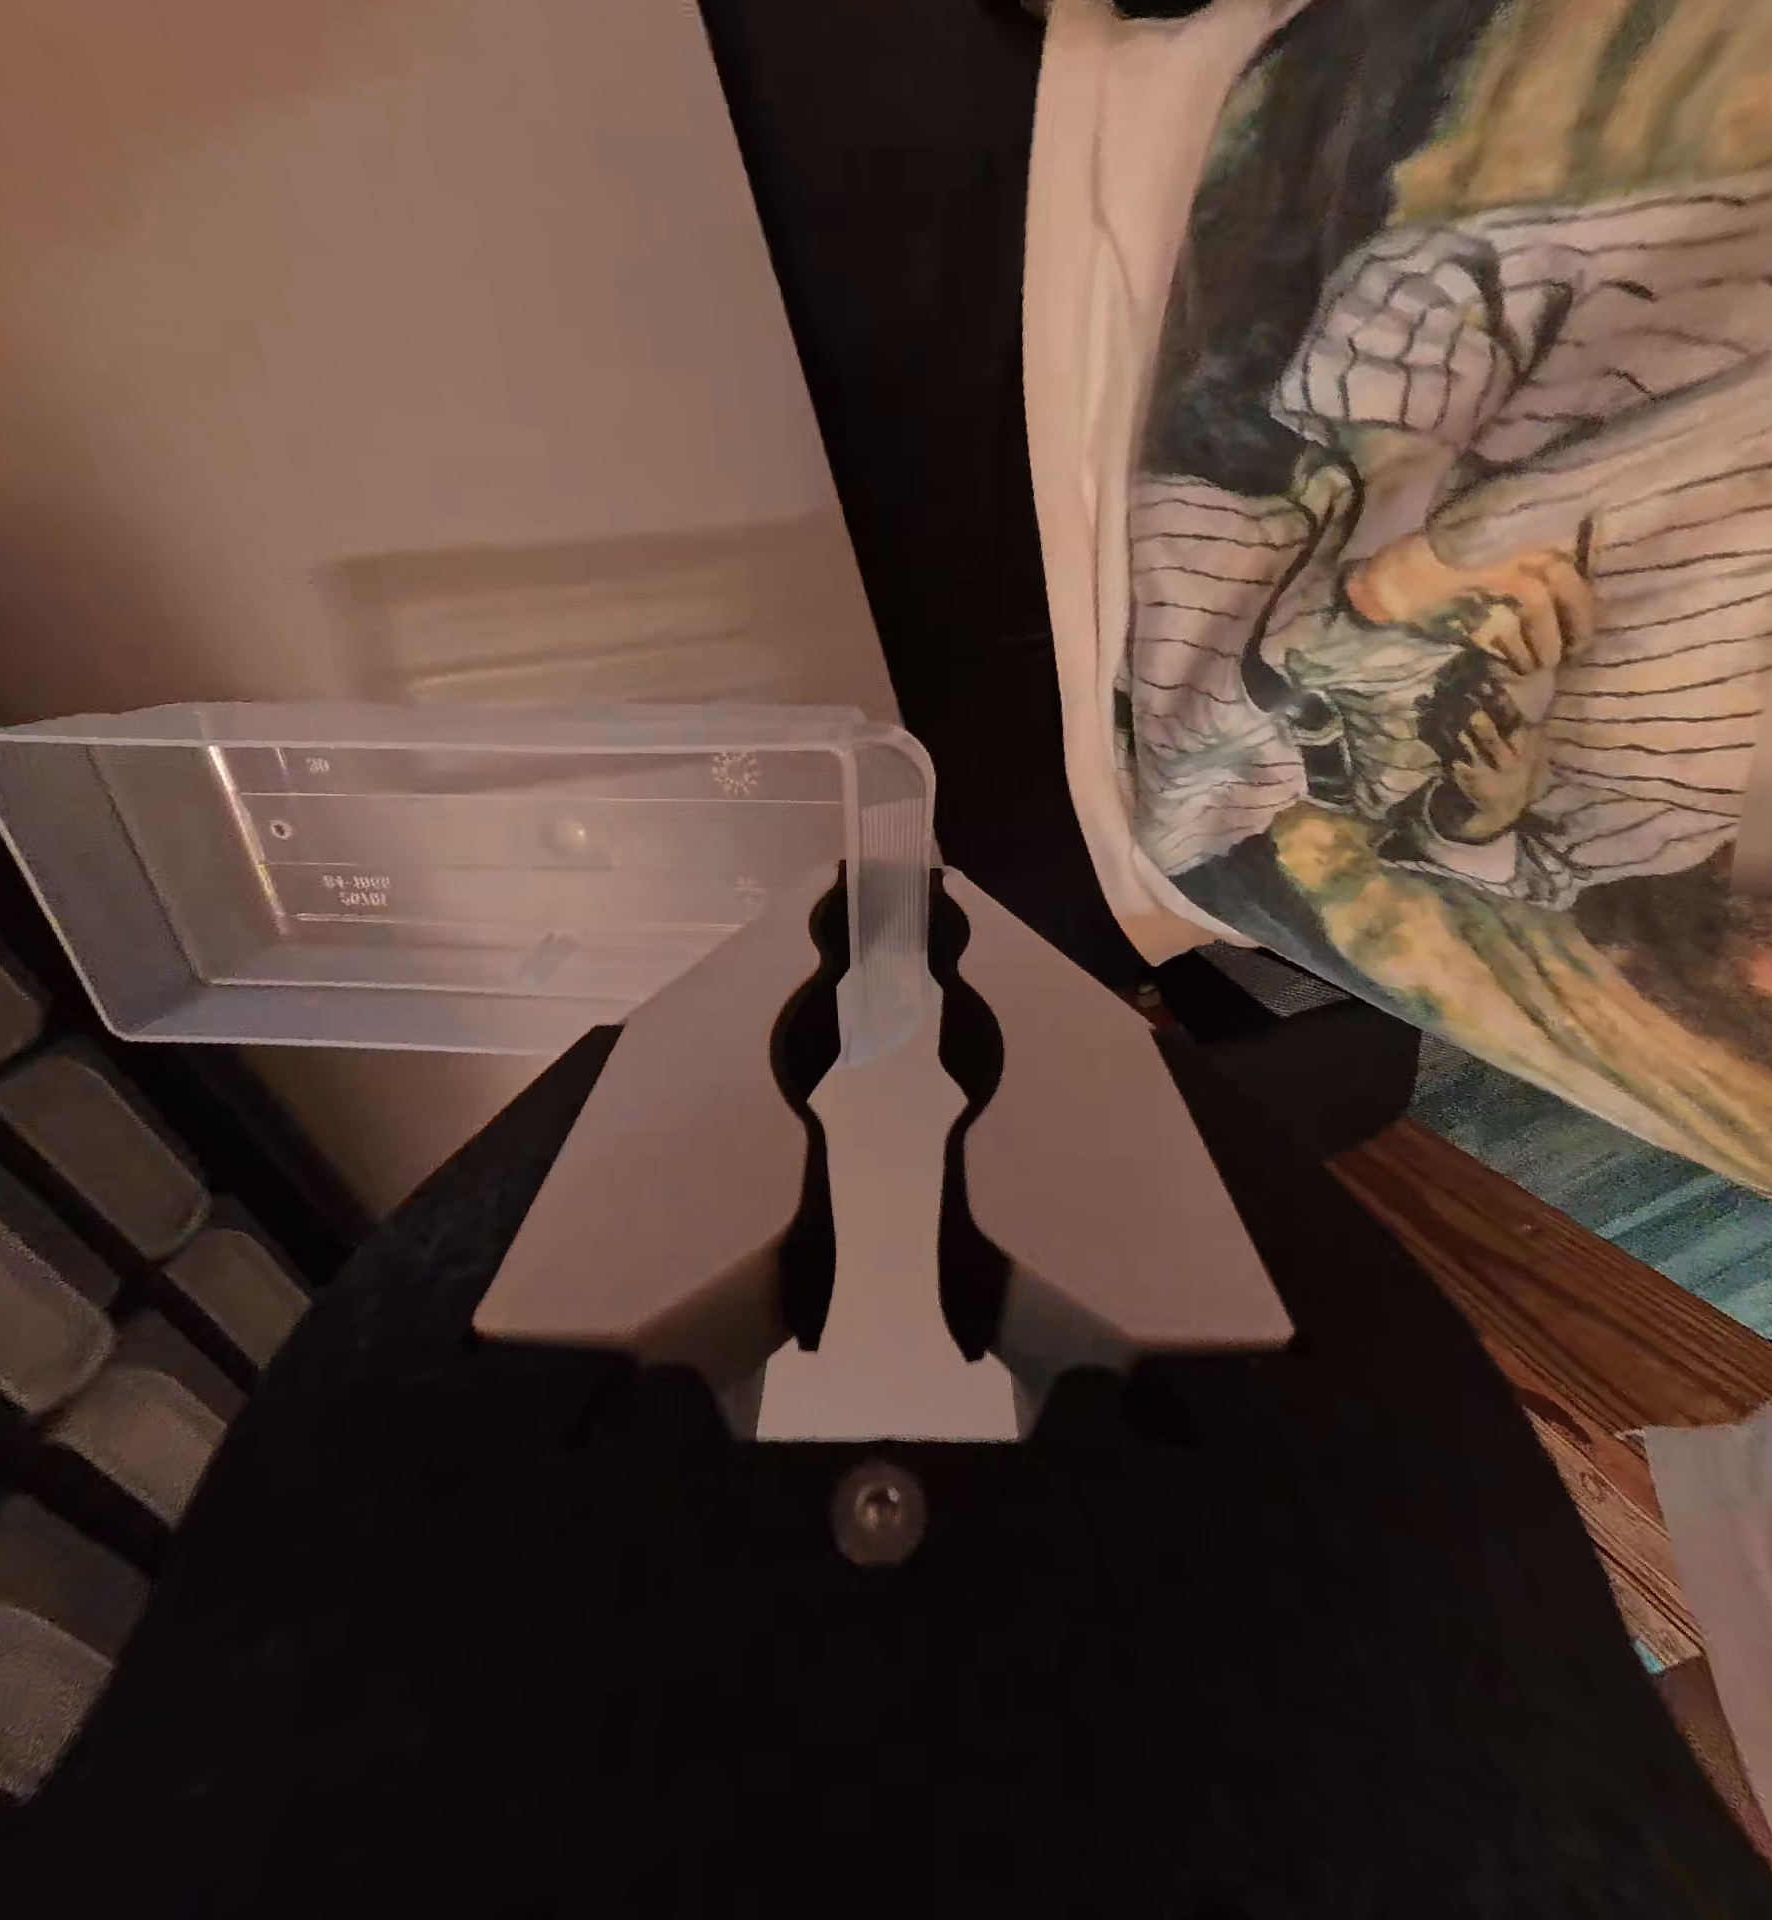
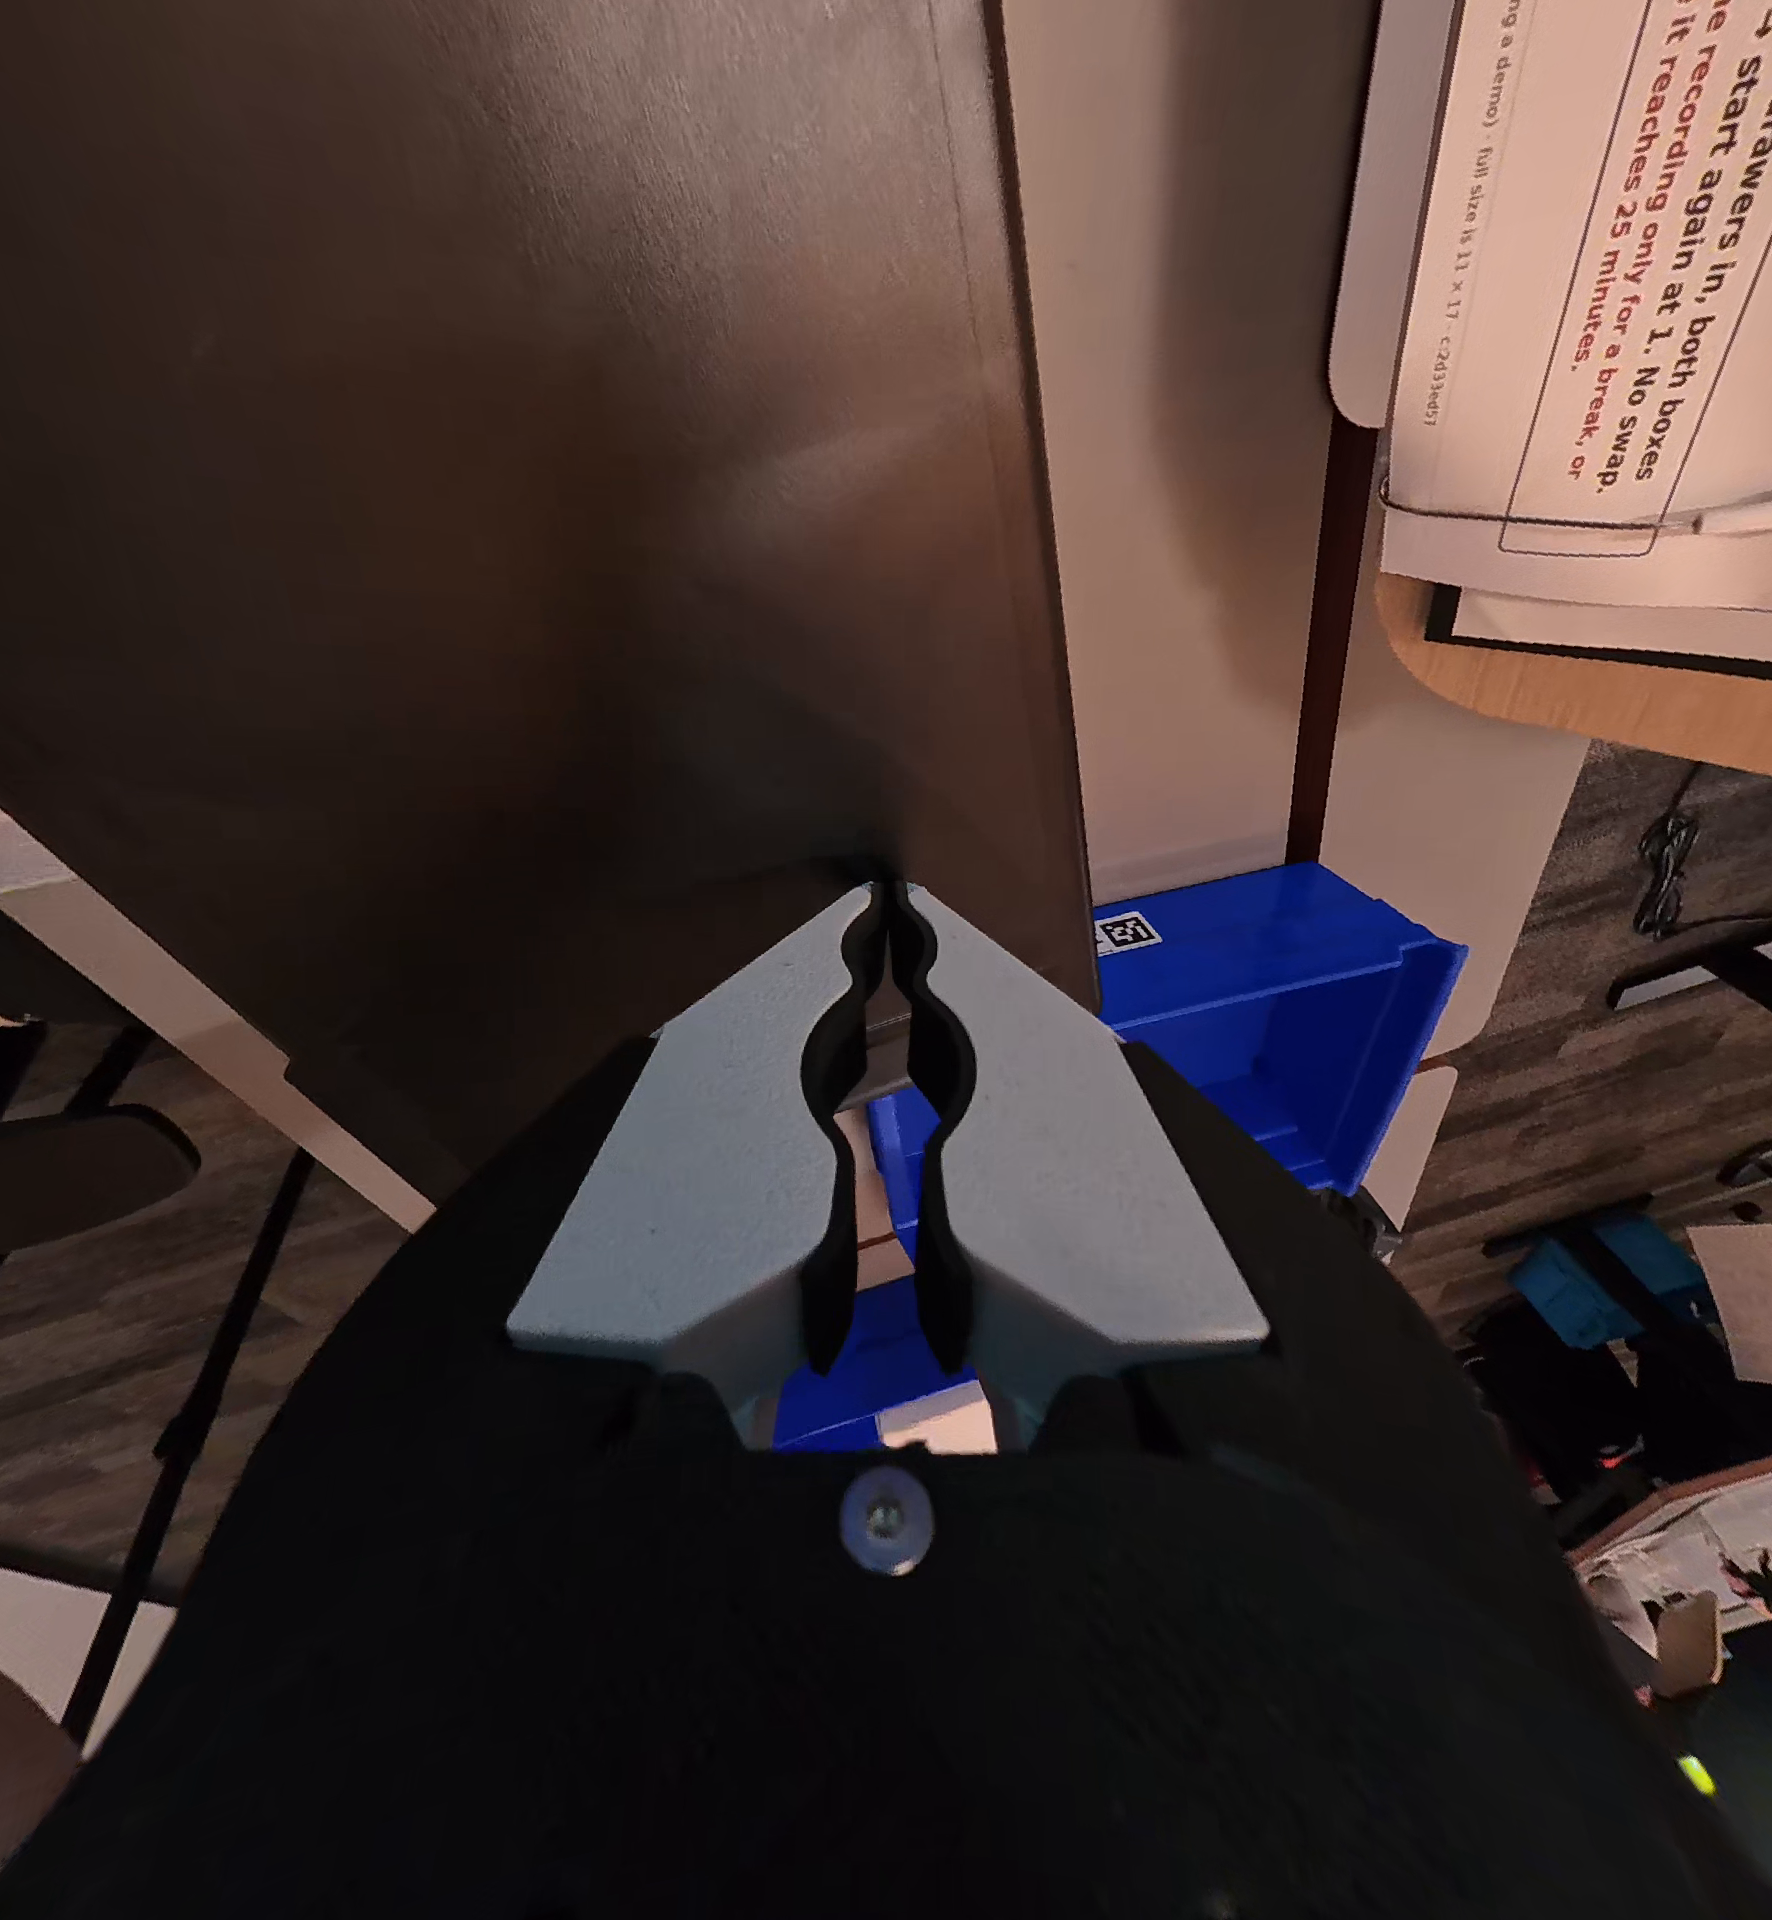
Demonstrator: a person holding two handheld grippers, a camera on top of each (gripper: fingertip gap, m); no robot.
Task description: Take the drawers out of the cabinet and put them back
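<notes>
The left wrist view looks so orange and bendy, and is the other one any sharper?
Left wrist view: warm dim light, the clear drawer fairly sharp, the printed cloth smeared and curved by the wide lens. Right wrist view: cooler light, a soft sheen on the dark cabinet, the blue bin crisp.

Cabinet cropped at left edge, its drawer fronts blurred.

A clear, empty plastic drawer hangs tilted, out beside the dark cabinet of drawers.
</notes>
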